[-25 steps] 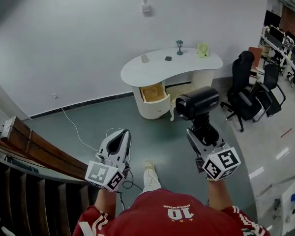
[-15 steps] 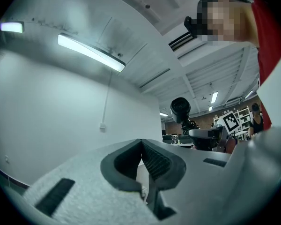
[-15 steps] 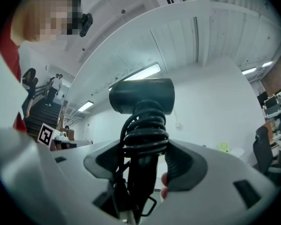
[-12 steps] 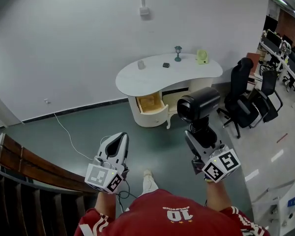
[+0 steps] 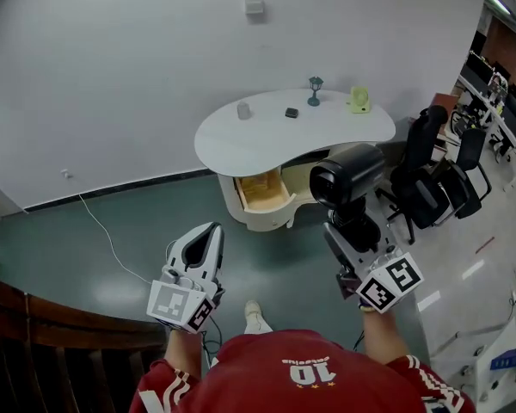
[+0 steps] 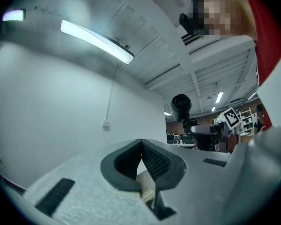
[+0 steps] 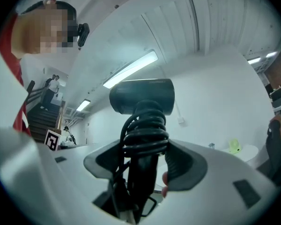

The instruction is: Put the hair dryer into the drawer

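Observation:
A black hair dryer (image 5: 346,175) stands upright in my right gripper (image 5: 353,224), whose jaws are shut on its handle. In the right gripper view the coiled cord is wrapped round the handle of the hair dryer (image 7: 143,97) between the pads of the right gripper (image 7: 145,149). My left gripper (image 5: 211,231) is shut with nothing in it; in its own view the left gripper (image 6: 141,143) has its pads together. Ahead stands a white curved desk (image 5: 241,140) with a wooden drawer (image 5: 262,192) pulled open under its left end.
On the desk are a small cup (image 5: 242,110), a dark item (image 5: 291,113), a little lamp (image 5: 315,89) and a yellow-green fan (image 5: 358,100). Black office chairs (image 5: 430,175) stand right of the desk. A wooden stair rail (image 5: 43,317) lies at the lower left; a cable (image 5: 103,235) runs over the floor.
Both grippers have travelled forward toward the desk, the hair dryer still held. The desk and open drawer now sit nearer; the stair rail has dropped back at the left.

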A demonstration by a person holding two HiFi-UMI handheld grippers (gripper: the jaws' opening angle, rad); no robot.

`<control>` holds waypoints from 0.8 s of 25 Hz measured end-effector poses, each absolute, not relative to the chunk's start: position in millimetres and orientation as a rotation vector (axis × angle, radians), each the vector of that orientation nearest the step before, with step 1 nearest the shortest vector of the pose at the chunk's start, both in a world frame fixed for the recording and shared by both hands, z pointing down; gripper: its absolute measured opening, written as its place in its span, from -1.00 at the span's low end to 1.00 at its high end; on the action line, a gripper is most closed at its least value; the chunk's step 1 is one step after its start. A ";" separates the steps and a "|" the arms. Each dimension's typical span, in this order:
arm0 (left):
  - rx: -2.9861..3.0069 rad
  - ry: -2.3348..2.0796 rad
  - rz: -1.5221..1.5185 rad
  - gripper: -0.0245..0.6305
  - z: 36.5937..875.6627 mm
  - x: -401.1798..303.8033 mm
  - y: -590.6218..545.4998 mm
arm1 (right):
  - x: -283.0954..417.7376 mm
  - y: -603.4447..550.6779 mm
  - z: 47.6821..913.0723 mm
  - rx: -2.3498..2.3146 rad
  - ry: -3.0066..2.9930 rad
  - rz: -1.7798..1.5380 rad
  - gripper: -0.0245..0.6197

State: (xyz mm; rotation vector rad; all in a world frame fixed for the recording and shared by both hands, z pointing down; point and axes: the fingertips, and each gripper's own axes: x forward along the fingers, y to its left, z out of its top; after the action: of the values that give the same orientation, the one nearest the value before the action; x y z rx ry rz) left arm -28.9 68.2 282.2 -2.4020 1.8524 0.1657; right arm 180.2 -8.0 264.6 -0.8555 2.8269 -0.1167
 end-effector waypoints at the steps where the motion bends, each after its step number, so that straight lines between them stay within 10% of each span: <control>1: -2.409 1.850 0.164 -0.92 282.3 -38.1 56.8 | 169.4 -19.2 264.4 -0.857 2.833 -0.115 -0.04; 20: -2.534 1.787 0.147 -0.92 298.0 -149.1 -74.6 | 64.1 -143.4 280.7 -1.031 2.852 -0.159 -0.05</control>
State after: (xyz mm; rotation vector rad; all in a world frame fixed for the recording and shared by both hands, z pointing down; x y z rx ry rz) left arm -149.1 -74.6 298.0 -2.5343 1.7868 0.1471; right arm 64.1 -143.4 280.7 -1.0311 2.8516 -0.1593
